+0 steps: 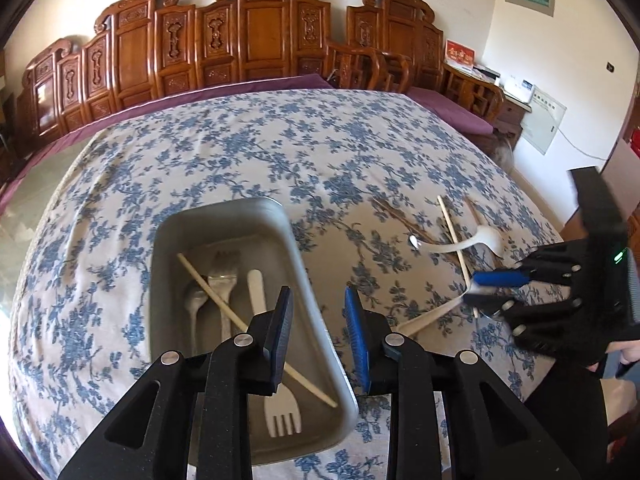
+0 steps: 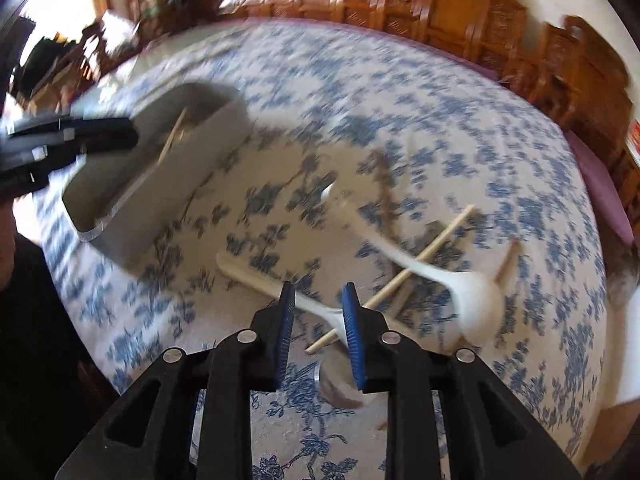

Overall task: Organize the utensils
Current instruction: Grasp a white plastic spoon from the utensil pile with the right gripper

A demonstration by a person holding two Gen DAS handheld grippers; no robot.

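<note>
Both claws are held apart: left gripper (image 1: 318, 330) over the tray (image 1: 168, 240), right gripper (image 2: 318, 322) astride a spoon (image 2: 280, 286). Its bowl is hidden; motion blur smears the right view.

Blue-floral tablecloth (image 1: 256, 152), carved wooden bench back (image 1: 256, 32), purple cushion (image 1: 448, 104) behind

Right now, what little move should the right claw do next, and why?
Probably close on the white spoon. The right claw is open with that spoon's handle between its fingers, while other loose utensils still lie on the tablecloth. The grey tray already holds some cutlery, so the spoon likely goes there.
</note>
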